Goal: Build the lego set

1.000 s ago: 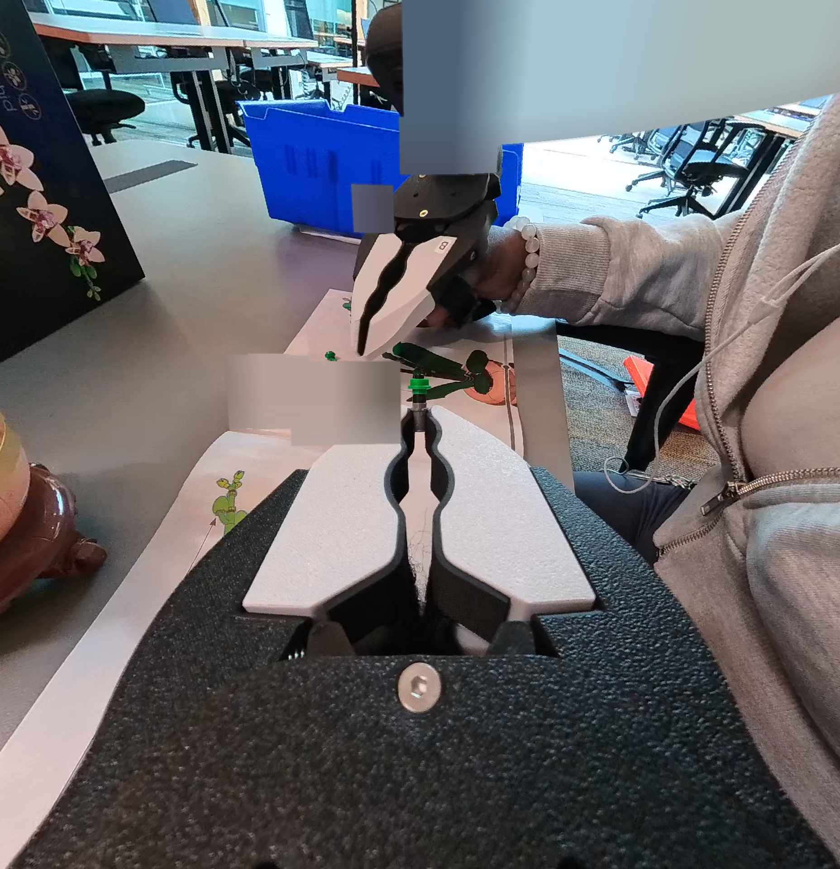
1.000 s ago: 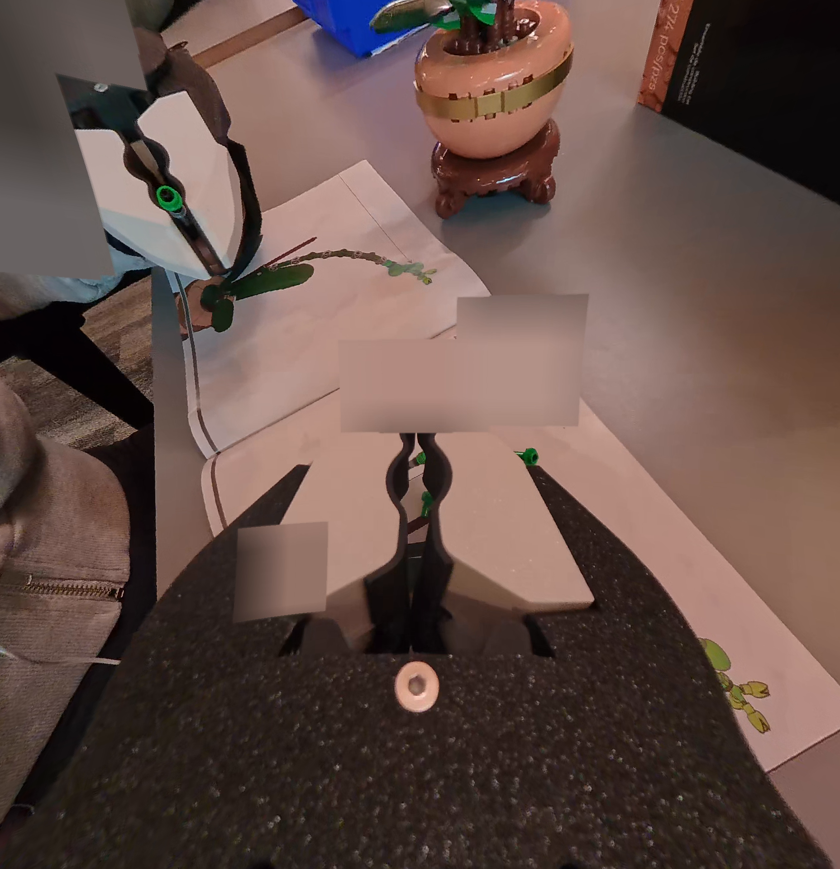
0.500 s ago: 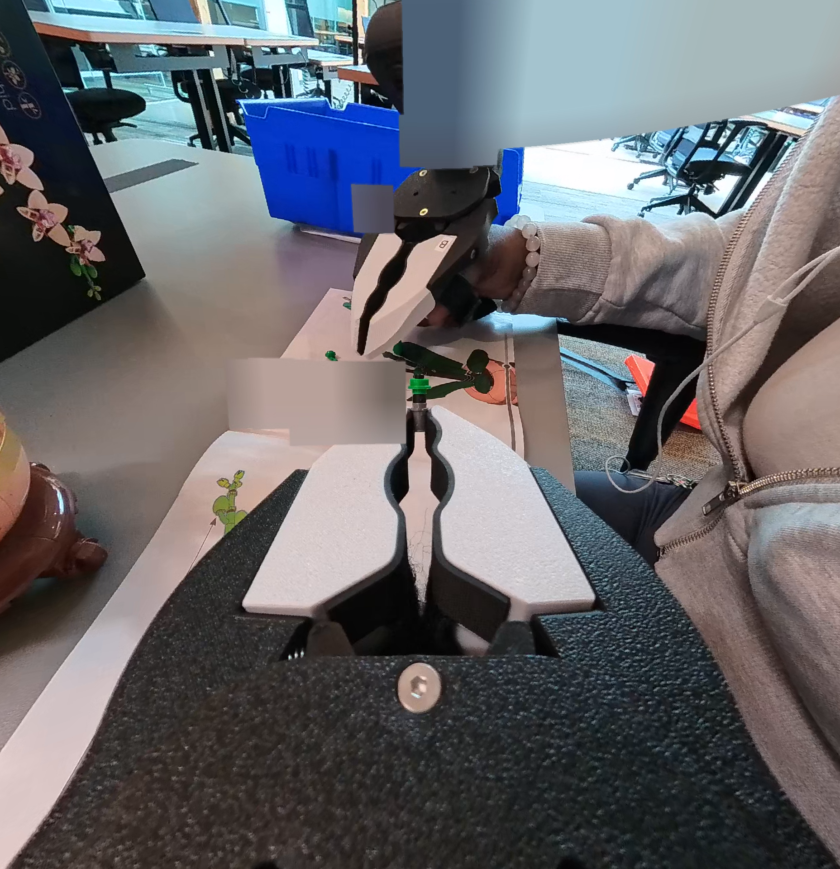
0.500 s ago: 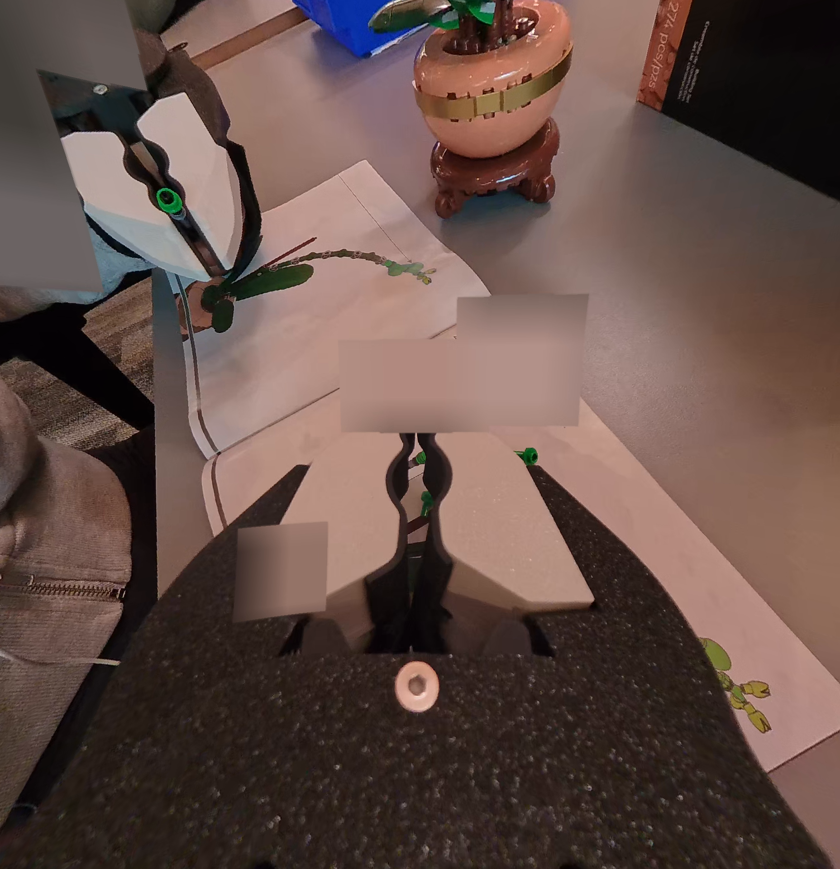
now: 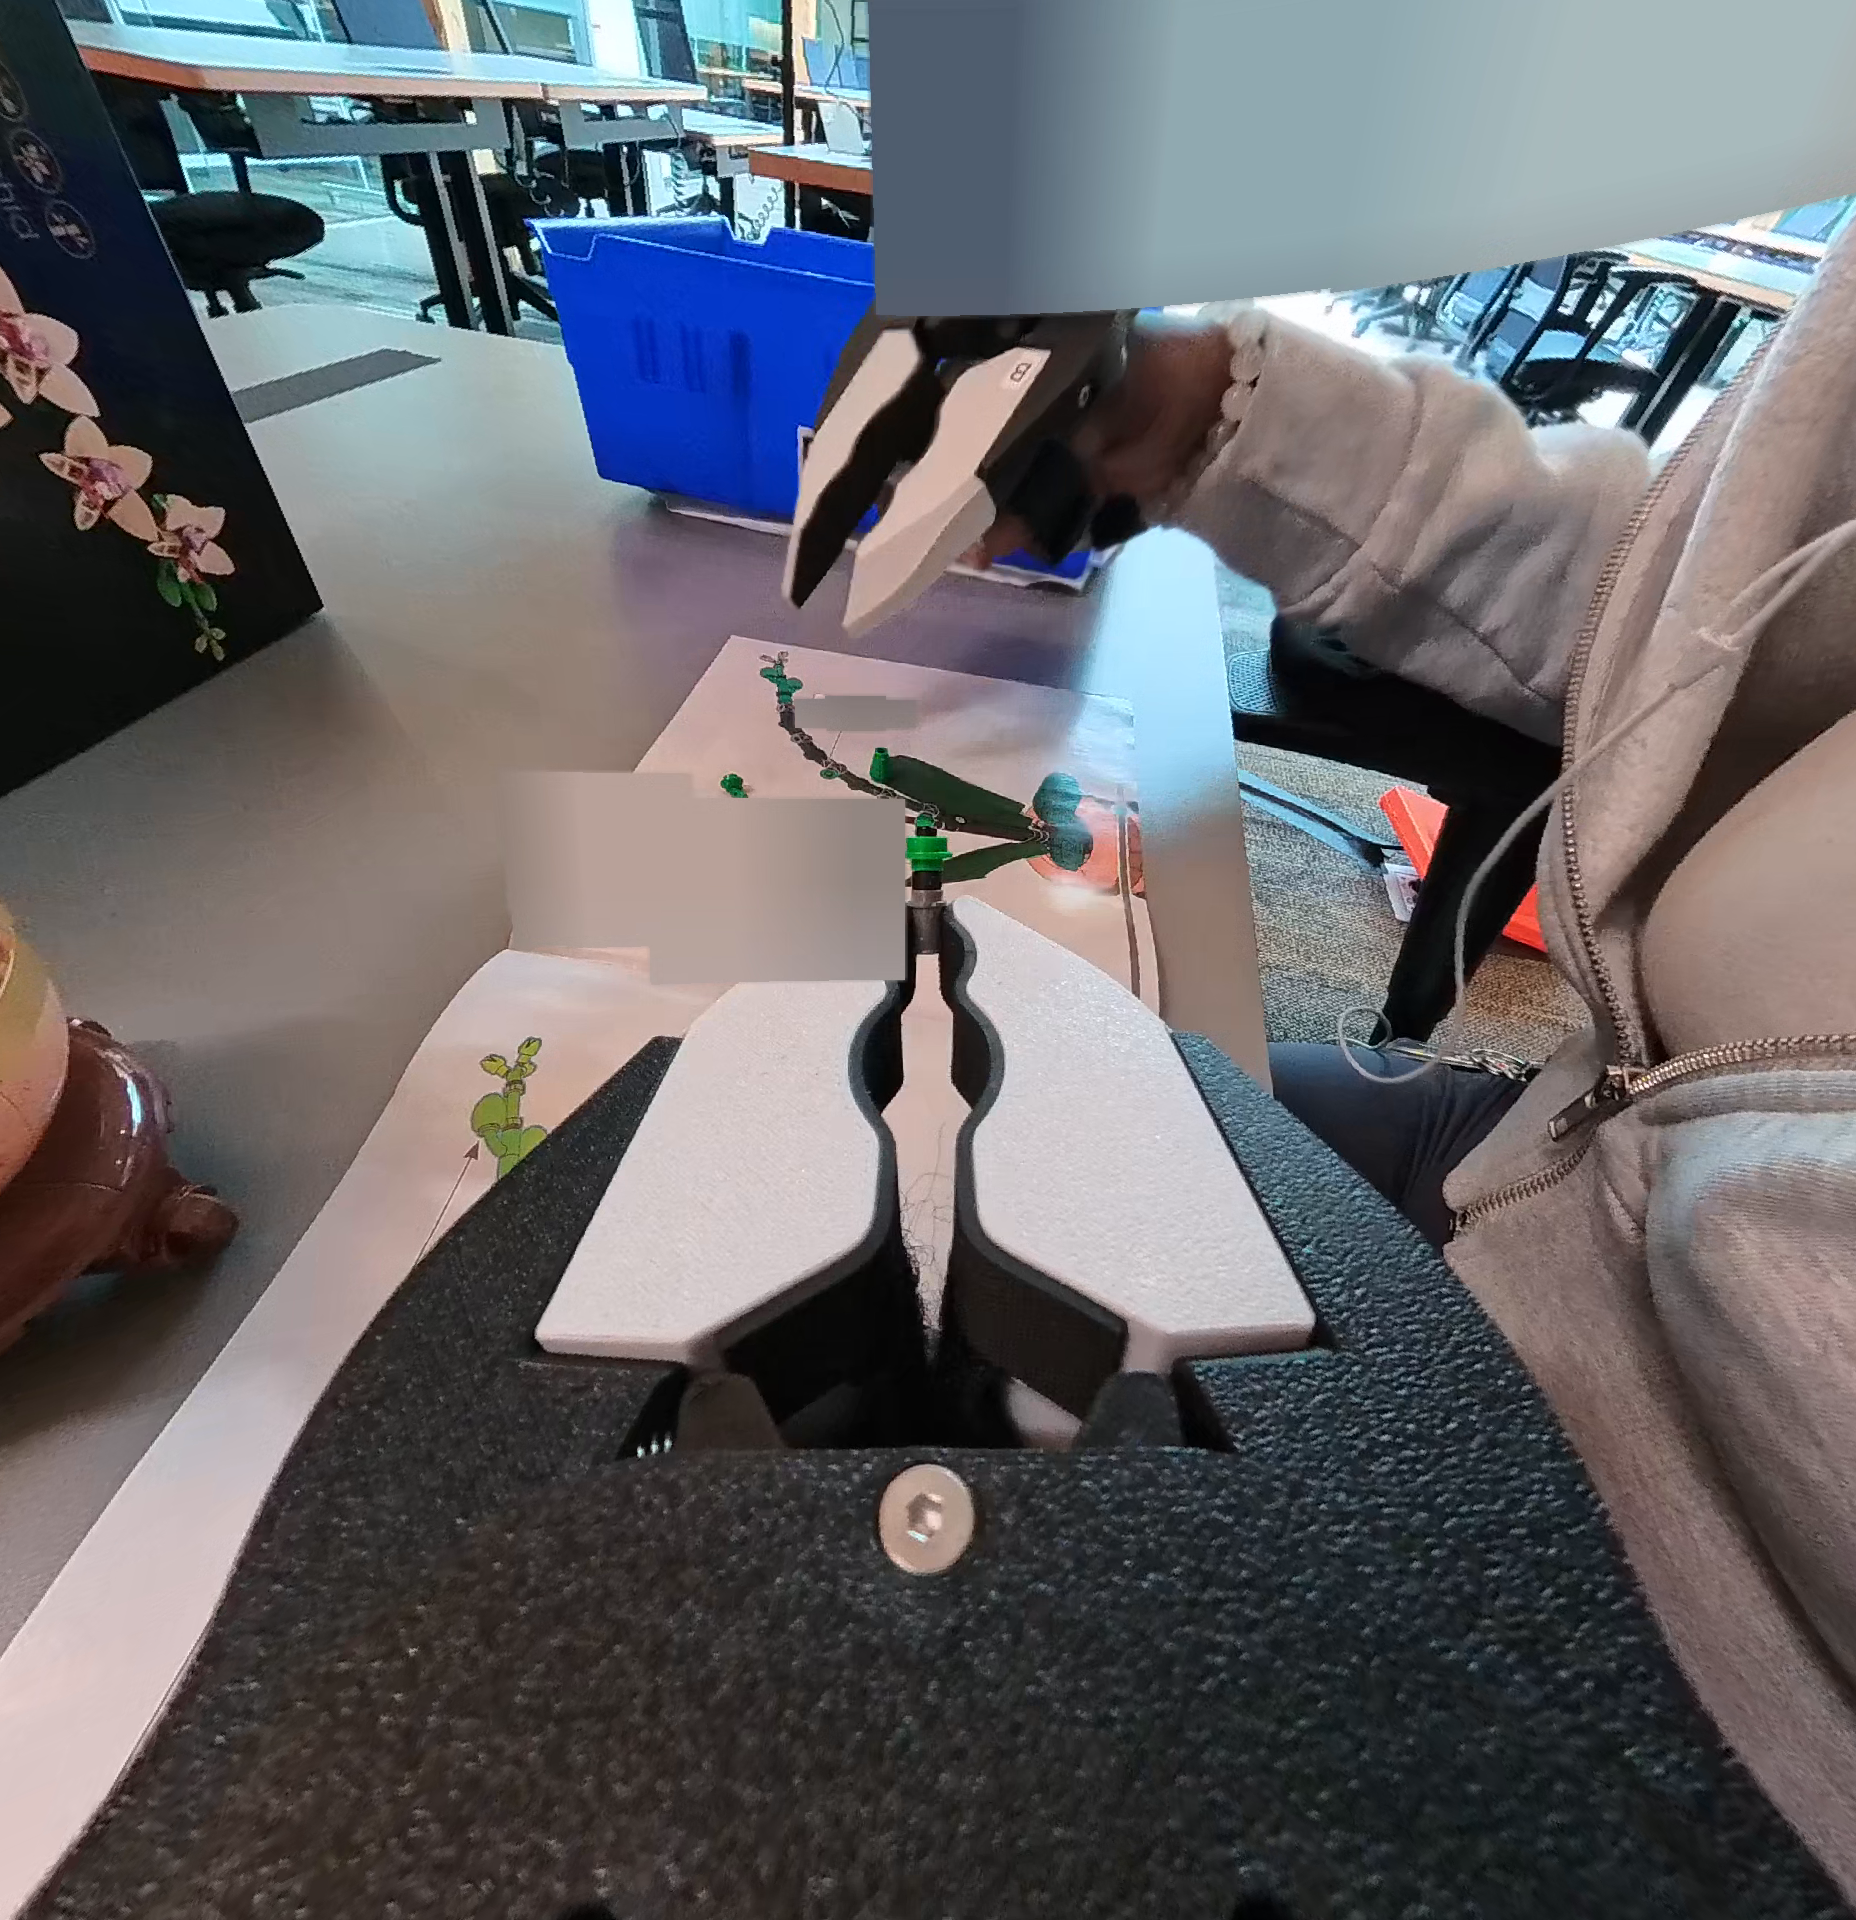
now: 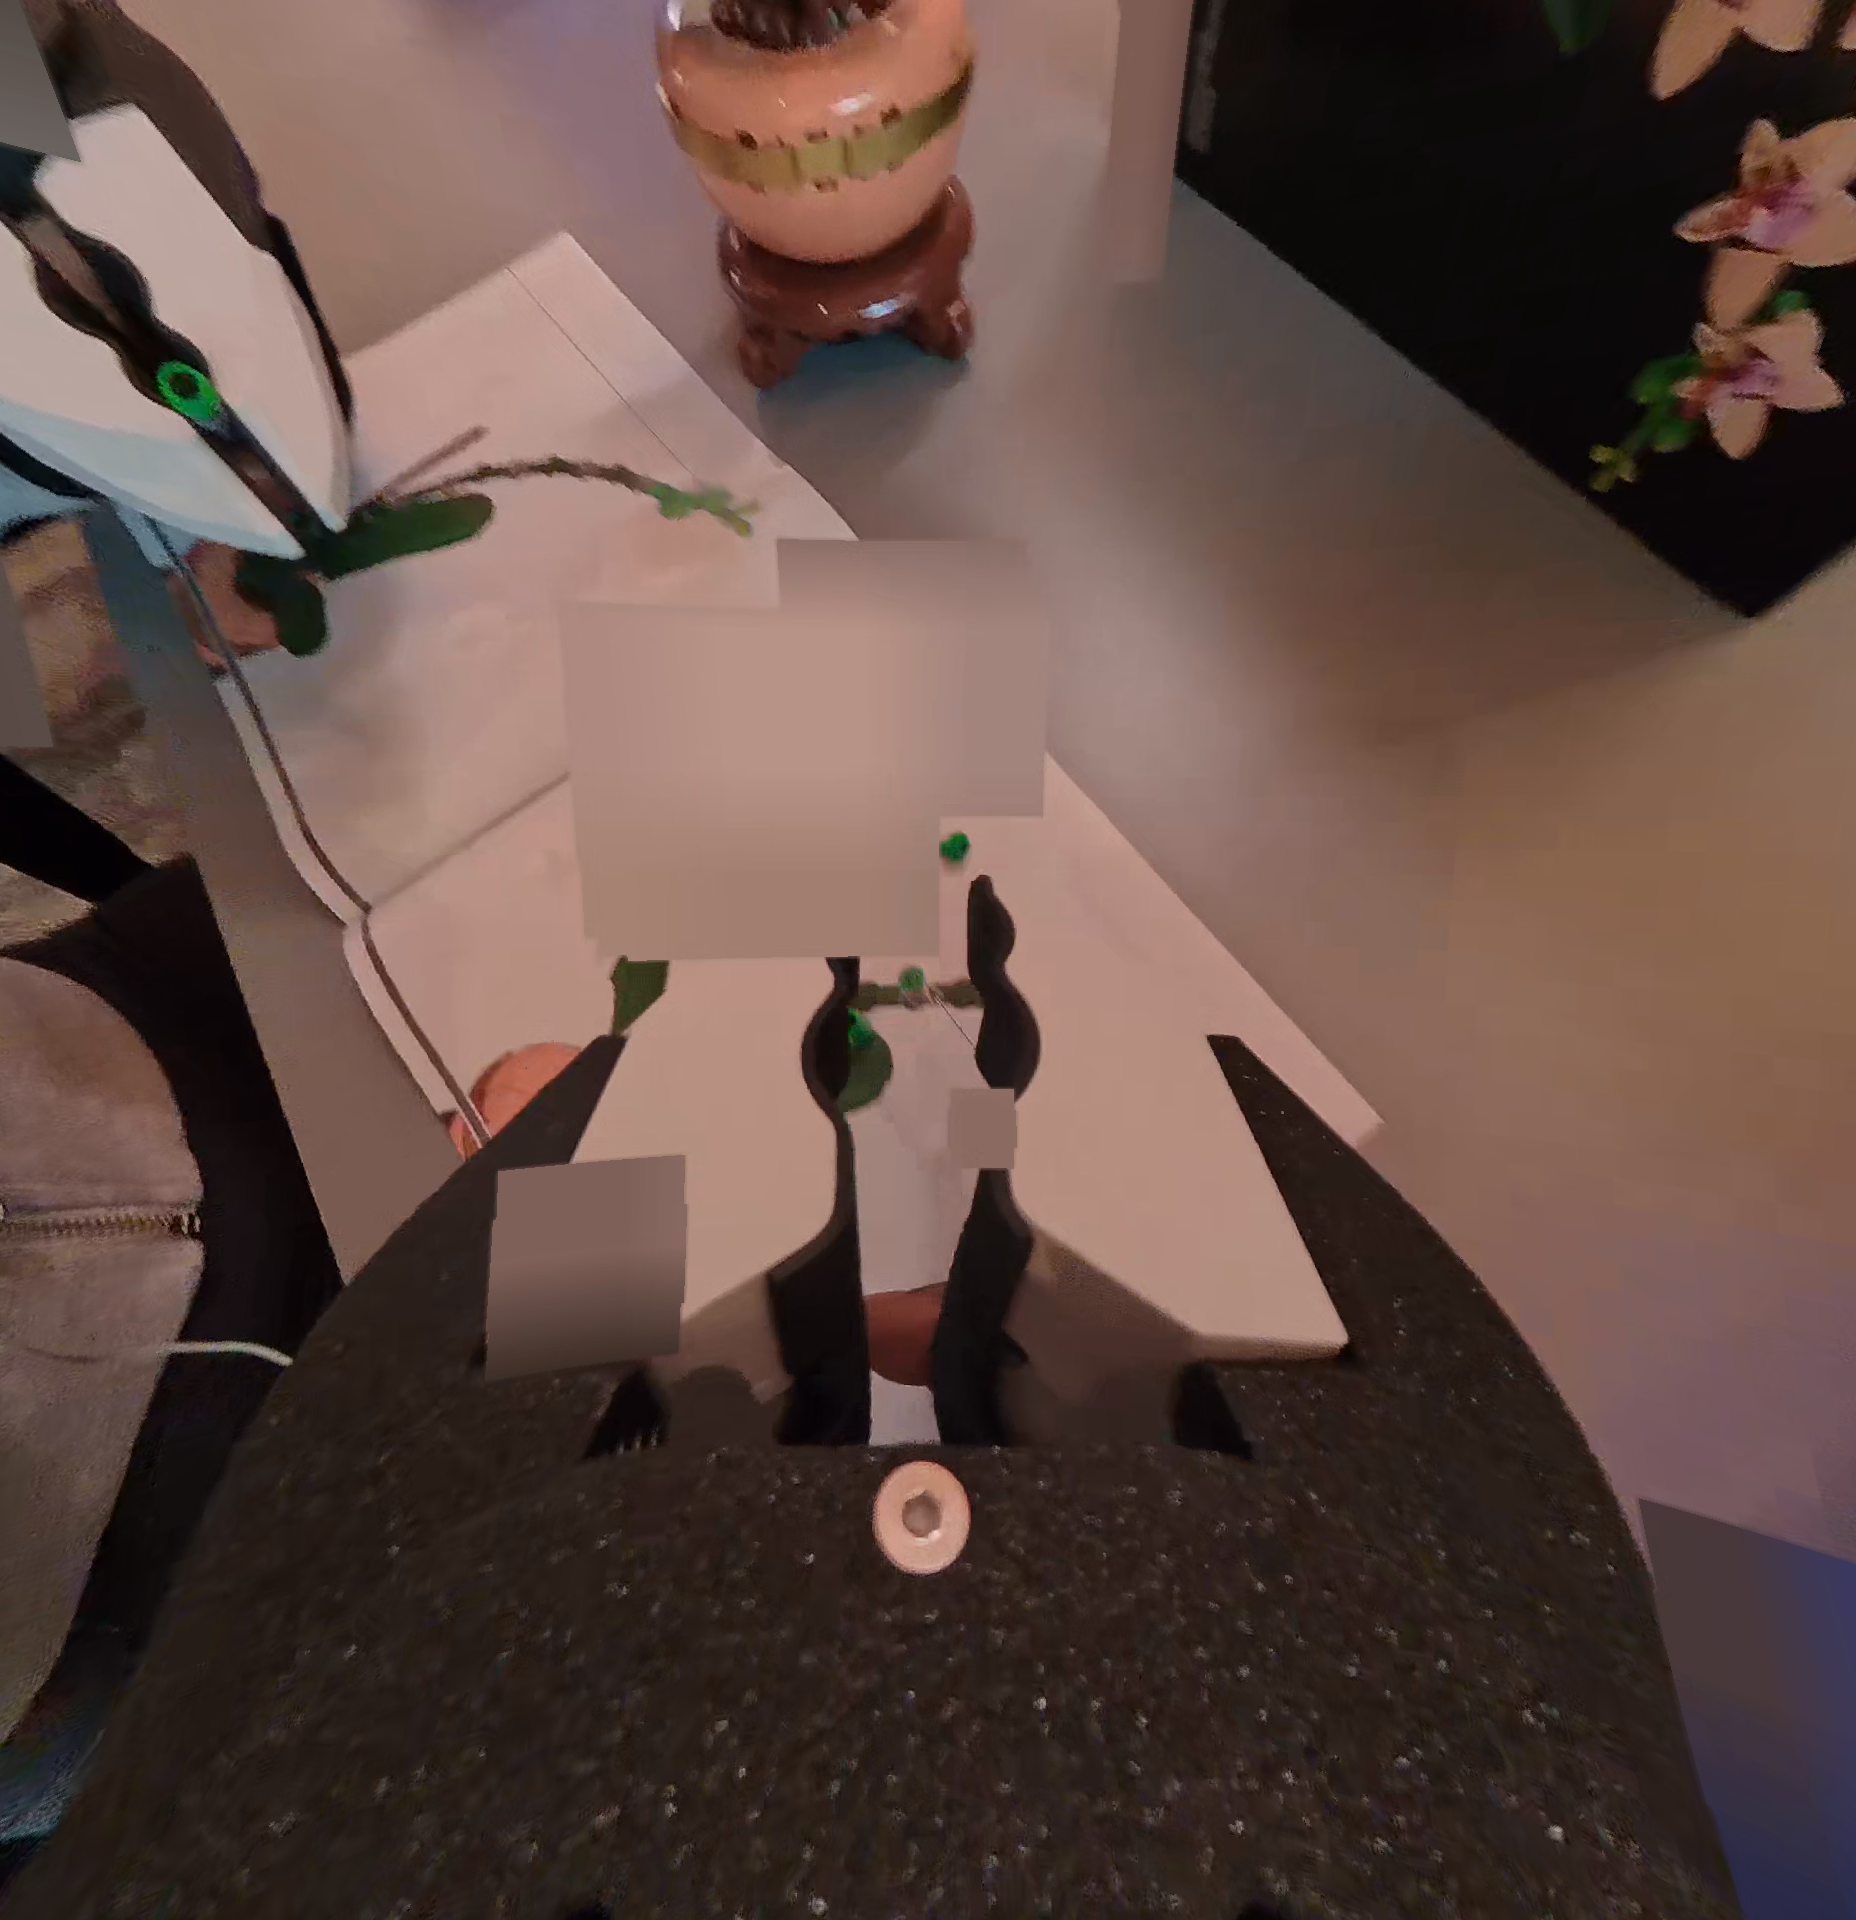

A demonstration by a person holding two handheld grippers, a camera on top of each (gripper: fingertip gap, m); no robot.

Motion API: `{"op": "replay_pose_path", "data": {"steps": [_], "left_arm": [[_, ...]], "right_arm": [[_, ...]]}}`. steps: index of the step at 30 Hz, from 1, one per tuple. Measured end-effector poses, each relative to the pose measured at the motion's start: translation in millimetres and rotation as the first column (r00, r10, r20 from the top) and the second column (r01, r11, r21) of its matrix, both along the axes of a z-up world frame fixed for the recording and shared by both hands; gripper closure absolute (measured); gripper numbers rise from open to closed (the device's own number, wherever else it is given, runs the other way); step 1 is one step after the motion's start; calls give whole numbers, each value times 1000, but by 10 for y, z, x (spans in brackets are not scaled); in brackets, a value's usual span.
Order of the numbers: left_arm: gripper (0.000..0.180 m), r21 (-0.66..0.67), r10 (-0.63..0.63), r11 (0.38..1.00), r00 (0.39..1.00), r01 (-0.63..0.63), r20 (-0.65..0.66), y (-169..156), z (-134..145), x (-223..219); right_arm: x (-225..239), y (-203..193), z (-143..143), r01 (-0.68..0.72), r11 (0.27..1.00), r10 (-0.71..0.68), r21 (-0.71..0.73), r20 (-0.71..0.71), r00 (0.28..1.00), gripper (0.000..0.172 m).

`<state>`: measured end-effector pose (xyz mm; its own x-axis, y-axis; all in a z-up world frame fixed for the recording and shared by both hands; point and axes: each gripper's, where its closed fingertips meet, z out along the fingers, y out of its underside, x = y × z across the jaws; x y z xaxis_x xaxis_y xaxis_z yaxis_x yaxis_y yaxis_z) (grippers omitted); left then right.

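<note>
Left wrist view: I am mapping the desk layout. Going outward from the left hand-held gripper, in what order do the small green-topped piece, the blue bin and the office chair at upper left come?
1. Green-topped piece: at the fingertips of the left hand-held gripper, straight ahead.
2. Blue bin: on the desk, ahead and slightly left.
3. Office chair: beyond the desk, far upper left.

Open-plan office, rows of desks (image 5: 384, 94), swivel chairs (image 5: 233, 234), carpet floor (image 5: 1319, 914)

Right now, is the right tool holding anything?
No: in the left wrist view the right tool hangs above the booklet, fingers apart with nothing between them.
</note>
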<state>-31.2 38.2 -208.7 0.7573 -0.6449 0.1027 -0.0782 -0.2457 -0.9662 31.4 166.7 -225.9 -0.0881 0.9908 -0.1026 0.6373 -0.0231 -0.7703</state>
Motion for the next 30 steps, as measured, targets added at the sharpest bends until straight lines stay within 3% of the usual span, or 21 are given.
{"op": "replay_pose_path", "data": {"steps": [4,8,12,16,30], "left_arm": [[178,-2,2,1000,1000,-2,-12,6,-14,3],[178,-4,-1,1000,1000,1,-24,7,-25,17],[178,-6,2,1000,1000,-2,-7,15,-15,2],[178,-3,1,1000,1000,-1,-8,14,-15,3],[178,-5,1,1000,1000,-1,-14,14,-21,9]], "right_arm": [[140,70,-122,21,998,-28,52,135,990,151],[175,71,-205,0,999,-8,46,171,985,156],[146,-101,-147,-107,993,101,43,137,985,162],[164,-155,-374,-170,980,139,102,253,957,158],[135,-183,-481,-180,982,161,59,242,957,166]]}}
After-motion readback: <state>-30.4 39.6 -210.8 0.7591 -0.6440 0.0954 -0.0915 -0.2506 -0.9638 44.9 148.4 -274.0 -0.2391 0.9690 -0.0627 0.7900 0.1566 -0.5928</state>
